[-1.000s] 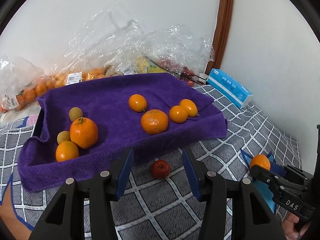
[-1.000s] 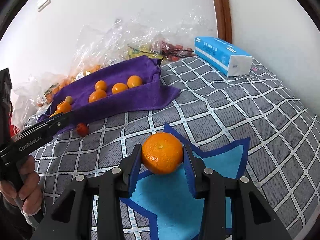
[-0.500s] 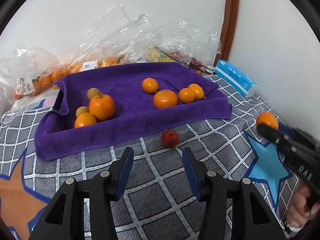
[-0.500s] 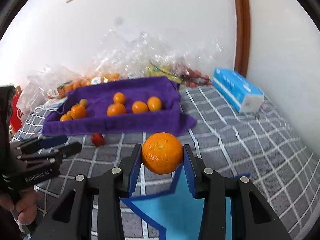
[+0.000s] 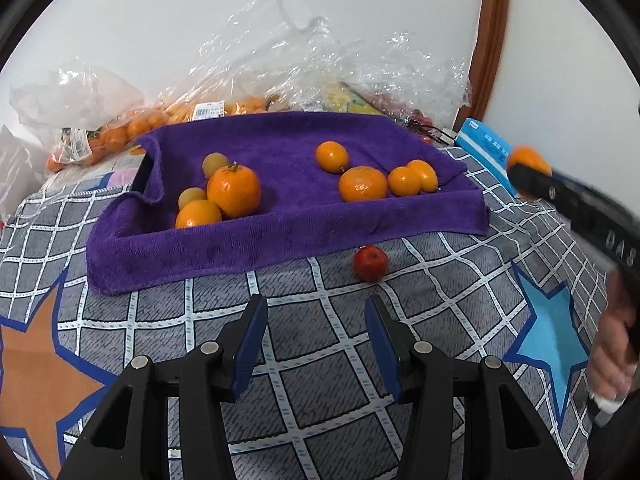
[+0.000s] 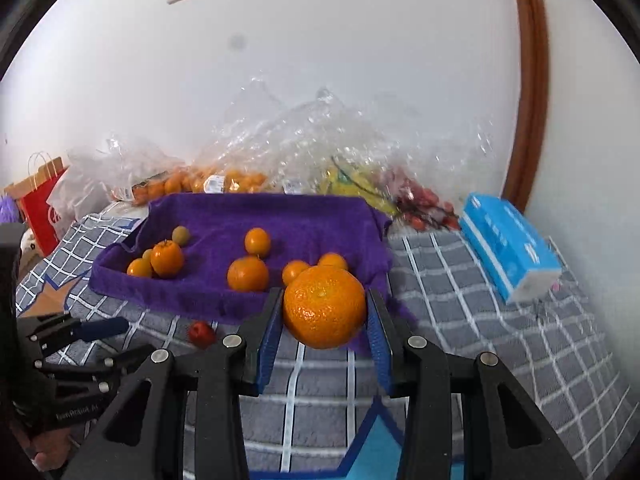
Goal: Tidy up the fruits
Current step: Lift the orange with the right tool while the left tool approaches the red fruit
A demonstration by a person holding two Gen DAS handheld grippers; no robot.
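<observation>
Nearest the right wrist camera, the right gripper [image 6: 325,314] was clamped on a mandarin [image 6: 325,313], one blue pad on each flank, the fruit clear of the quilt [image 6: 500,344]. It looked firm yet yielding: light, round, with a pebbled skin that grips well, though likely to bruise under a hard squeeze, so the hold across its widest part seemed the right one. The left gripper [image 5: 316,342] stood with its jaws apart and nothing between them, above the chequered quilt. At about one o'clock from it, just beyond, lay a small red fruit [image 5: 370,263] on the quilt, apart from the rest; being small and smooth, it would probably roll if nudged. Farther on sat the purple towel-lined tray [image 5: 280,236], its raised front edge standing between both grippers and the oranges [image 5: 362,183] inside, so the carried mandarin would probably have to clear that edge. Two clusters of fruit already occupied the tray, with bare towel between them. At two o'clock lay a blue tissue pack [image 6: 510,246]; beyond the tray, crumpled clear plastic bags [image 5: 320,60] of fruit lined the wall.
</observation>
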